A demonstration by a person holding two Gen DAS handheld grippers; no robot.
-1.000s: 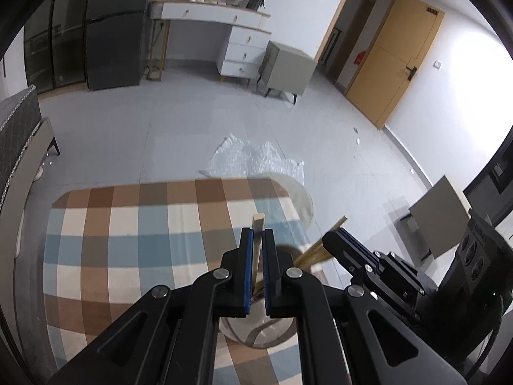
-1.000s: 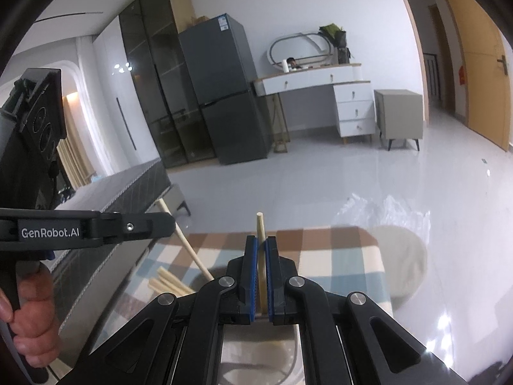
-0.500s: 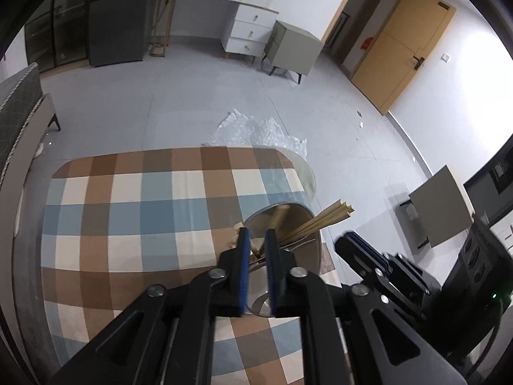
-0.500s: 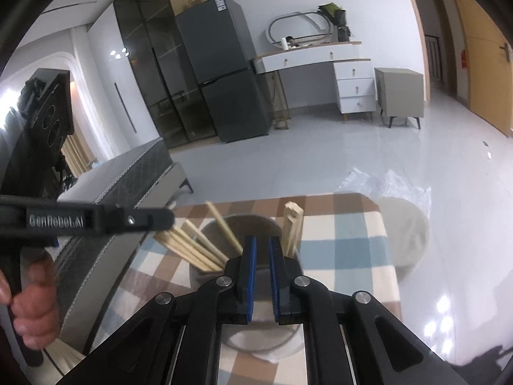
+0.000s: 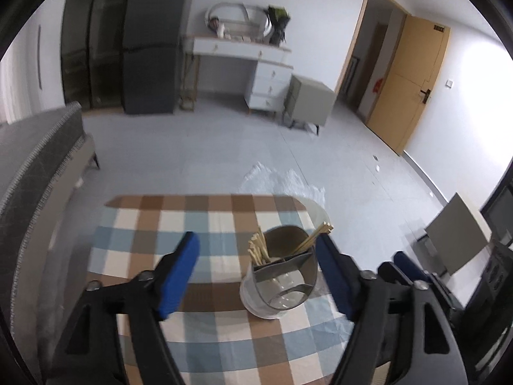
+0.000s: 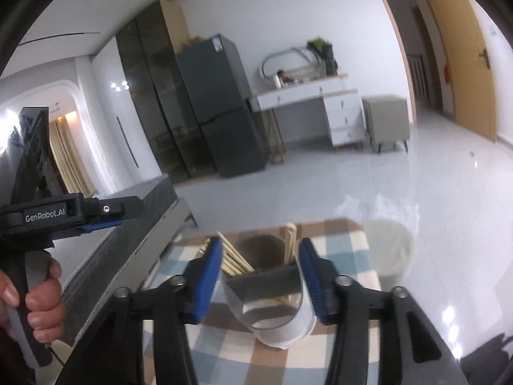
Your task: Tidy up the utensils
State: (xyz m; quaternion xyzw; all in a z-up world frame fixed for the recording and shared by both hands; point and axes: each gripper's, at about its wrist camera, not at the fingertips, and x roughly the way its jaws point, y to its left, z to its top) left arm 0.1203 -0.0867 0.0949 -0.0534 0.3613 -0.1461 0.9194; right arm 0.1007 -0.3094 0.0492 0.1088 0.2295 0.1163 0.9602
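A grey divided utensil holder (image 5: 279, 282) (image 6: 266, 304) stands on the checked tablecloth (image 5: 192, 218) (image 6: 340, 234). Wooden chopsticks (image 5: 259, 250) (image 6: 290, 240) stick up from its compartments; another bunch (image 5: 315, 239) (image 6: 232, 258) leans outward. My left gripper (image 5: 256, 237) hovers above and behind the holder, jaws opening wide, pads touching nothing. My right gripper (image 6: 259, 243) is also opening, with the holder seen through the gap and nothing gripped. Each gripper shows in the other's view: the right (image 5: 404, 263), and the left (image 6: 96, 215), held by a hand (image 6: 38, 304).
A grey padded bed edge (image 5: 32, 166) runs close along the table's left side. Bubble wrap (image 5: 282, 179) lies on the floor past the far table edge. A dark fridge (image 6: 221, 112), a white dresser (image 5: 256, 67) and a wooden door (image 5: 413, 80) stand far back.
Both grippers were shut on chopsticks above the holder. The chopsticks now stand in the holder, both sets of jaws have spread apart, and both grippers have pulled back and upward.
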